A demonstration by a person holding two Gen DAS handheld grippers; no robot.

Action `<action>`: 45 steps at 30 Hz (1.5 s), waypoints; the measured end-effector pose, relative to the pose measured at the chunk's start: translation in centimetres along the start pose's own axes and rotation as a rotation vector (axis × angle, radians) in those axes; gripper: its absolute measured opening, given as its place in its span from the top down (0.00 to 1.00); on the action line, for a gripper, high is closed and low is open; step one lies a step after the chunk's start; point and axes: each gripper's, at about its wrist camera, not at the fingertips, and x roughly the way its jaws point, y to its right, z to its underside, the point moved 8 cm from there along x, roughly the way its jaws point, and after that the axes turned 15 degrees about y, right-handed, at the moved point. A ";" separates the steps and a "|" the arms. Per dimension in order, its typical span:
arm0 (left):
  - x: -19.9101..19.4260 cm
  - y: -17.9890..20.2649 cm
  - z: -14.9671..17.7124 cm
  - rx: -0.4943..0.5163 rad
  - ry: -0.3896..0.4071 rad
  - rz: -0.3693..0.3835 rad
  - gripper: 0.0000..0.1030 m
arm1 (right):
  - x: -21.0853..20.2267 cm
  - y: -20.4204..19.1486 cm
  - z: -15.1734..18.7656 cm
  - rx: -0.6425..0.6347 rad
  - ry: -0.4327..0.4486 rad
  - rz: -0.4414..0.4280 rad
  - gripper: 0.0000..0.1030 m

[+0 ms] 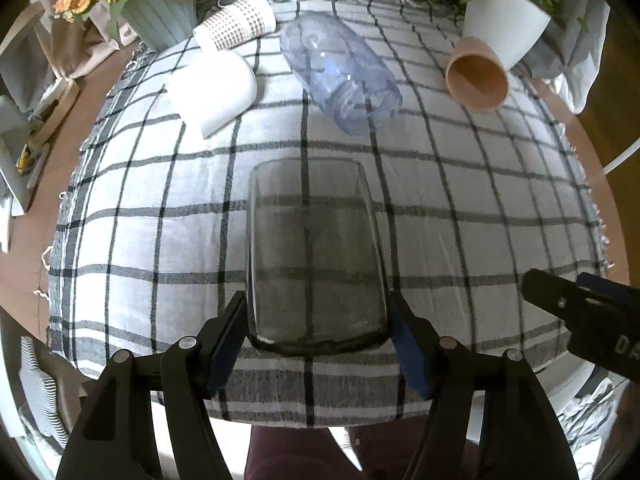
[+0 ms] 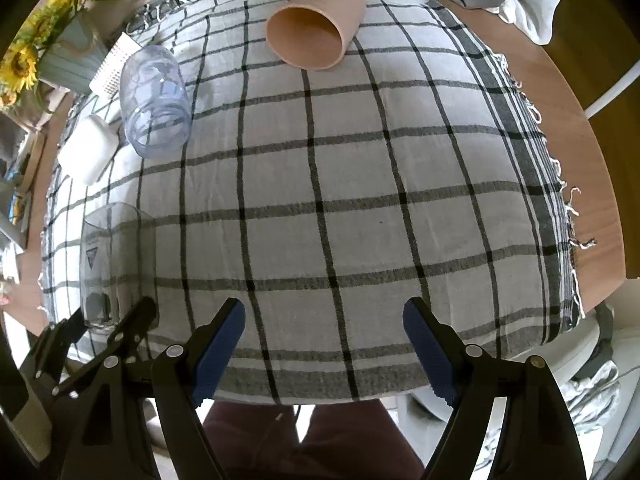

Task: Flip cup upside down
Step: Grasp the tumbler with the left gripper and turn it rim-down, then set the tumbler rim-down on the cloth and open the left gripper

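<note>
A smoky grey see-through cup [image 1: 316, 256] stands on the checked cloth with its flat end up, and it also shows at the left of the right wrist view [image 2: 116, 264]. My left gripper [image 1: 318, 332] has its blue pads against both sides of the cup's lower part, shut on it. The left gripper also shows in the right wrist view [image 2: 108, 324]. My right gripper [image 2: 324, 336] is open and empty over the near edge of the cloth, to the right of the cup. Its tip shows in the left wrist view [image 1: 576, 304].
On the checked cloth [image 2: 360, 184] lie a clear bluish cup [image 1: 340, 76] on its side, a peach cup [image 1: 478, 76] on its side, a white cup [image 1: 212, 92] and a dotted paper cup [image 1: 236, 20]. A white plant pot [image 1: 504, 20] and a sunflower vase [image 1: 156, 12] stand behind.
</note>
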 end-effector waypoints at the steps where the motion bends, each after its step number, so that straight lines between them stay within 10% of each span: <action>1: -0.2 -0.2 -0.2 -0.004 0.003 0.002 0.35 | -0.1 -0.1 -0.2 0.006 0.003 -0.008 0.21; 45: 1.7 -0.8 -8.1 0.011 0.089 -0.005 0.34 | -1.1 -0.6 -4.2 0.112 0.084 -0.040 0.21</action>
